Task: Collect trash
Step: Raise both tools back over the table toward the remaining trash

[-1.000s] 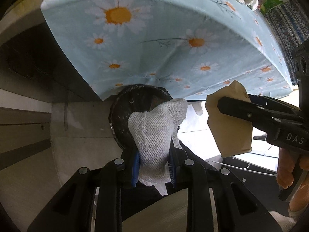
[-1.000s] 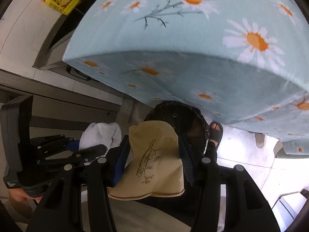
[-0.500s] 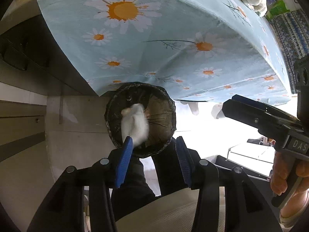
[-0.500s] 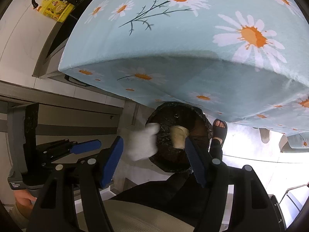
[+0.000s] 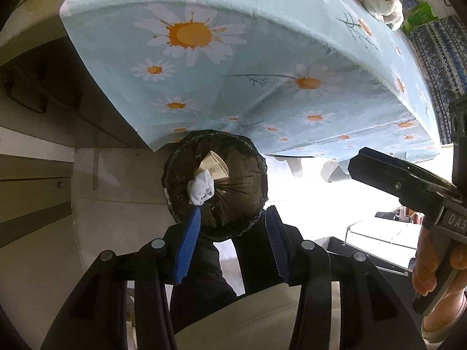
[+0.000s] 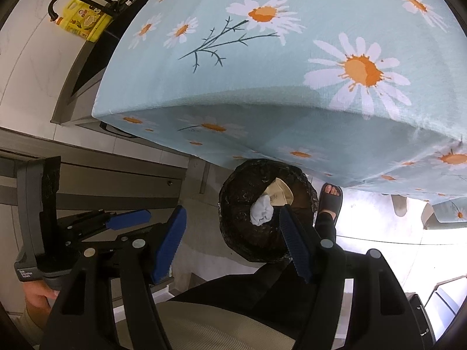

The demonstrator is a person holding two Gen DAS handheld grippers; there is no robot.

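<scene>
Both tongs released: left gripper [image 5: 233, 221] and right gripper [image 6: 233, 227] hold nothing. White rag [image 5: 200, 190] and tan packet [image 5: 214, 165] sit inside the black-lined bin [image 5: 175, 186].

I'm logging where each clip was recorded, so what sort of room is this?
Probably a home kitchen or dining area: a table under a daisy tablecloth, a lined trash bin on the floor beside it, and a yellow bottle on a tiled counter.
</scene>
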